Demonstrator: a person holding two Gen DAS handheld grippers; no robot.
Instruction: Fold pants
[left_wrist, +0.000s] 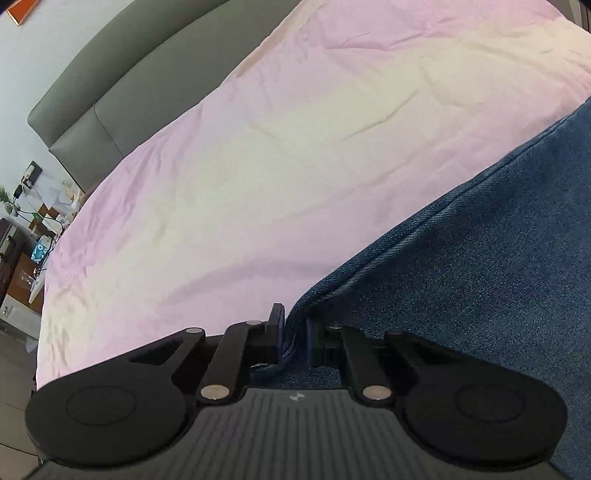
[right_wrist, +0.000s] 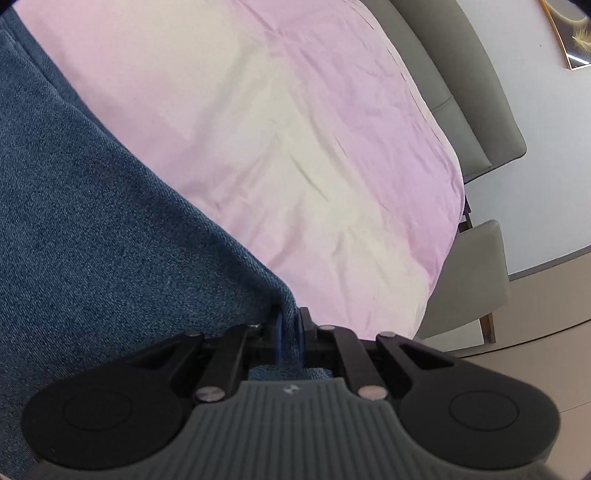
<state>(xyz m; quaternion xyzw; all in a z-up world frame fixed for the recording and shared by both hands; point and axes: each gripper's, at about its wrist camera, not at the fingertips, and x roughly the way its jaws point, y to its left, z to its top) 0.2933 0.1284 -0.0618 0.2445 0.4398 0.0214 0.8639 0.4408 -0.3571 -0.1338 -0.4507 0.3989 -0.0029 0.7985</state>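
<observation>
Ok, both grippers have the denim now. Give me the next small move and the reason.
Probably carry both corners forward together across the sheet to lay the fold. The left gripper and the right gripper are each shut on an edge of the jeans, the denim hangs taut between them, and the pink bed sheet ahead shows only bare fabric.

Both wrist views sit close above the bed sheet (left_wrist: 258, 166), facing its far headboard (left_wrist: 122, 96); both share the denim pants (right_wrist: 92, 221).
</observation>
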